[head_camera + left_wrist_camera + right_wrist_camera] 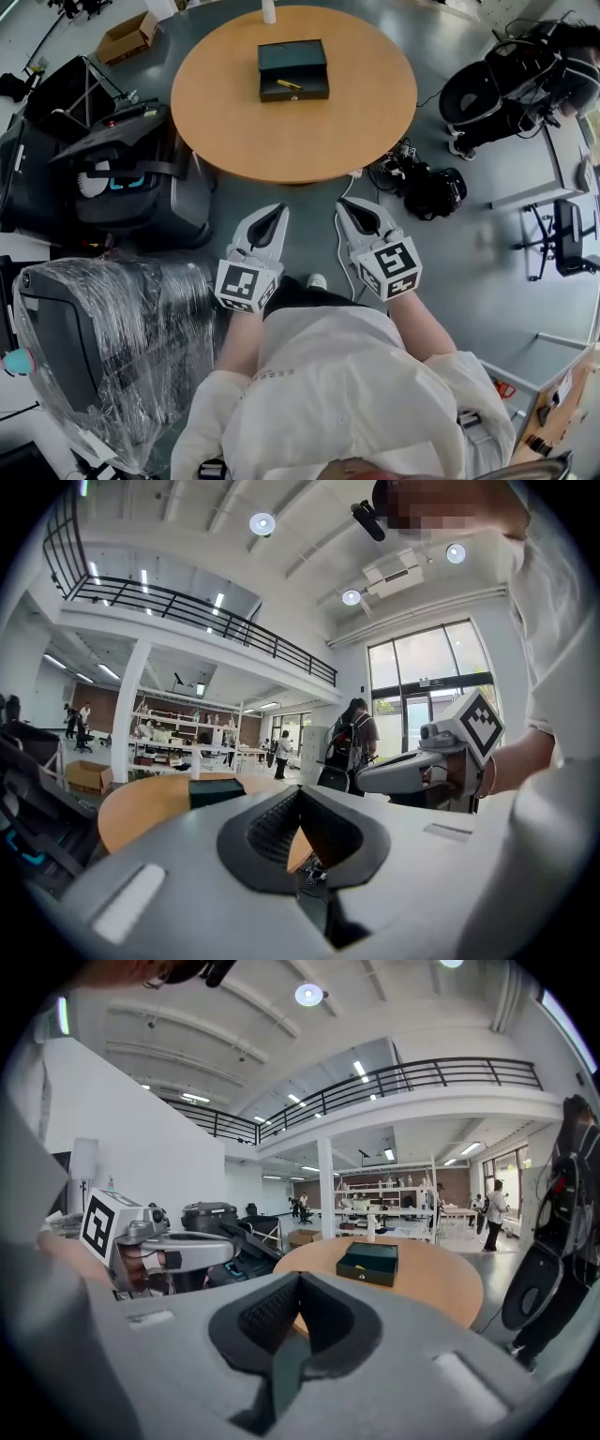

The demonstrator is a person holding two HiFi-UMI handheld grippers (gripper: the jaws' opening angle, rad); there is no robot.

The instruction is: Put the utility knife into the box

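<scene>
The person stands back from the round wooden tabletop (234, 122), with both grippers held low in front of their body, well short of its near edge. The left gripper (275, 212) has its jaws together with nothing between them; its own view shows the dark pads meeting at the tips and only the tabletop beyond. The right gripper (349, 207) is the same, with its jaws closed on nothing. The two grippers hang side by side, pointing toward the tabletop.

Towards the far side of the tabletop sits the dark box (293, 70), lid open and the inside exposed. A slim yellow object (289, 85) lies inside it near the front wall. It is small from here, but I take it to be the utility knife. Nothing else that could be the knife shows on the tabletop around the box.

Judging from that, the placing looks done: the knife is in the box, neither gripper carries anything, and both are clear of the tabletop. If anything is left, it would be shutting the lid, though the task does not ask for it.
</scene>
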